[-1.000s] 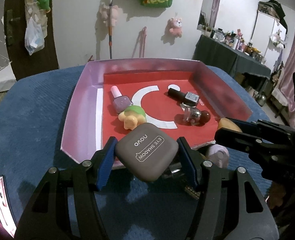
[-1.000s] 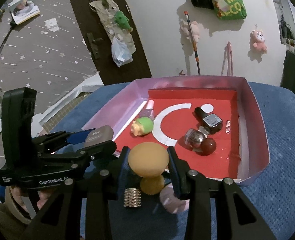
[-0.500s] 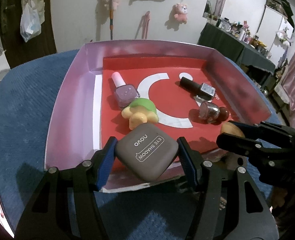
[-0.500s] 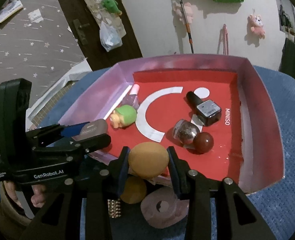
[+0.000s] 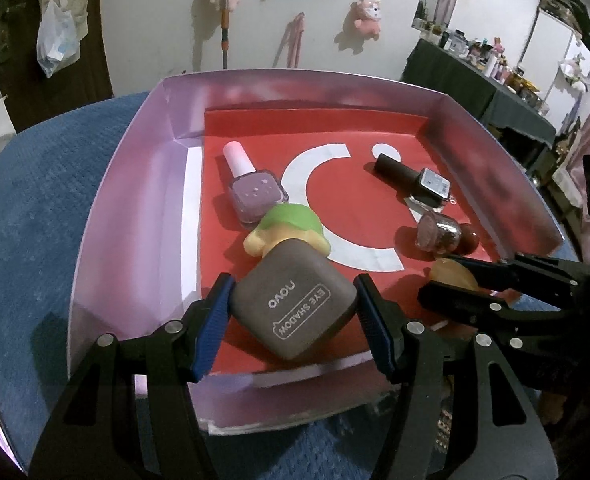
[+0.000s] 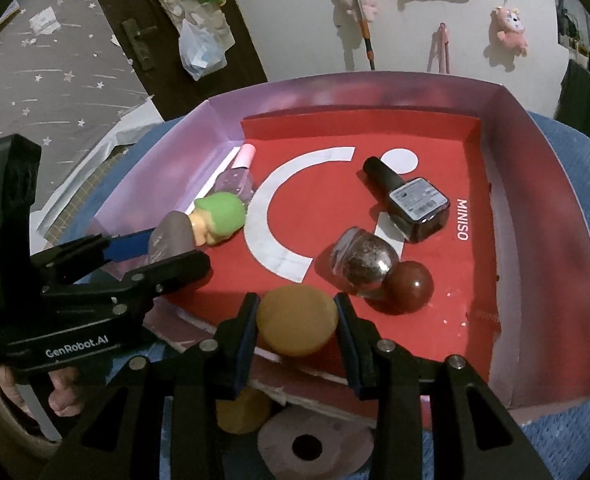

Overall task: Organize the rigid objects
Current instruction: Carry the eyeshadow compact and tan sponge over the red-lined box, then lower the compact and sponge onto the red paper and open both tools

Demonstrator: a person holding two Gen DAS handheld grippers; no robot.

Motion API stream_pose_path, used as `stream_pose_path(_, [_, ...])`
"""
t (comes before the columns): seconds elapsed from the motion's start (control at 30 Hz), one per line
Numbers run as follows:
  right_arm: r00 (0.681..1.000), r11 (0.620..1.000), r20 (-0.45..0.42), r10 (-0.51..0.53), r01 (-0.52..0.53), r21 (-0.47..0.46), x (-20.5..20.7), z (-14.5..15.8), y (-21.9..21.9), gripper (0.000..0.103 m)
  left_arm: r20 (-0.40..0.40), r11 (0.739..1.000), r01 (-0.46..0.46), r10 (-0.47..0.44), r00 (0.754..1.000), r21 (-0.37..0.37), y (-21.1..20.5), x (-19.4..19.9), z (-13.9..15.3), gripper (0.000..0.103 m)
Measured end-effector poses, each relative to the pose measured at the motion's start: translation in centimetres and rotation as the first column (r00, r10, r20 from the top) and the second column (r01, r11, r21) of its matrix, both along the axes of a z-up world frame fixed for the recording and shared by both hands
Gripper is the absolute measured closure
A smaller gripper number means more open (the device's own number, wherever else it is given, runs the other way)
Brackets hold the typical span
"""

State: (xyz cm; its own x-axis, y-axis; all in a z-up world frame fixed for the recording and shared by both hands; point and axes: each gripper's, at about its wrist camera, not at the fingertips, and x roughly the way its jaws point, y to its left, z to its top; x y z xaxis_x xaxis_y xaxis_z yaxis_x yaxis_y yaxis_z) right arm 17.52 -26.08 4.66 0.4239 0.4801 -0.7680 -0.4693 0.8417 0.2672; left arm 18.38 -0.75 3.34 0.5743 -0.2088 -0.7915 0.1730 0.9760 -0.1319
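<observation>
Tongs are both carrying loads over the pink-walled red tray (image 5: pixel 127 208): left tongs (image 5: pixel 293 312) gripping a taupe square eyeshadow compact (image 5: pixel 295 300), right tongs (image 6: pixel 297 328) clamping a mustard round sponge (image 6: pixel 297 324). Next, probably lowering and releasing ahead of the tips, clear of the green-capped toy figure (image 5: pixel 291 228).

wall (image 5: pixel 143 20): white, plush toys hung | door (image 6: pixel 167 20): dark | floor (image 6: pixel 47 80): star-patterned

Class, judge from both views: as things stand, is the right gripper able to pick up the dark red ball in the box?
Probably not yet: the right gripper is shut on a yellow sponge. The dark red ball lies uncovered just beyond.
</observation>
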Motion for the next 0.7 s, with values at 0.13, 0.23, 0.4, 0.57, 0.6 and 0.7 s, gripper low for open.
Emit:
stream_pose_path(0.13, [1.000,1.000,-0.001,-0.009,0.009,-0.011,0.6,-0.4,0.1,0.063,0.010,1.000,-0.002,0.002,1.000,0.001,0.0,0.4,0.1,0.044])
stream_pose_path(0.23, [1.000,0.999,0.015,-0.021,0.021,-0.025,0.9,-0.4,0.1,0.063,0.022,1.000,-0.013,0.013,1.000,-0.001,0.1,0.8,0.2,0.044])
stream_pose_path(0.4, [0.997,0.997,0.050,-0.050,0.053,-0.052,1.4,-0.4,-0.1,0.063,0.049,0.999,-0.027,0.026,0.998,0.017,0.0,1.2,0.2,0.044])
stream_pose_path(0.57, [0.992,0.992,0.098,-0.083,0.092,-0.092,1.9,-0.5,-0.2,0.063,0.073,0.999,-0.032,0.030,0.997,0.023,-0.1,1.2,0.3,0.044])
stream_pose_path(0.6, [0.992,0.992,0.098,-0.084,0.093,-0.090,1.9,-0.5,-0.3,0.063,0.072,0.999,-0.032,0.031,0.997,0.022,-0.1,1.2,0.3,0.044])
stream_pose_path(0.7, [0.991,0.991,0.102,-0.081,0.091,-0.098,1.9,-0.5,-0.1,0.063,0.072,0.999,-0.033,0.031,0.997,0.027,-0.2,1.2,0.2,0.044])
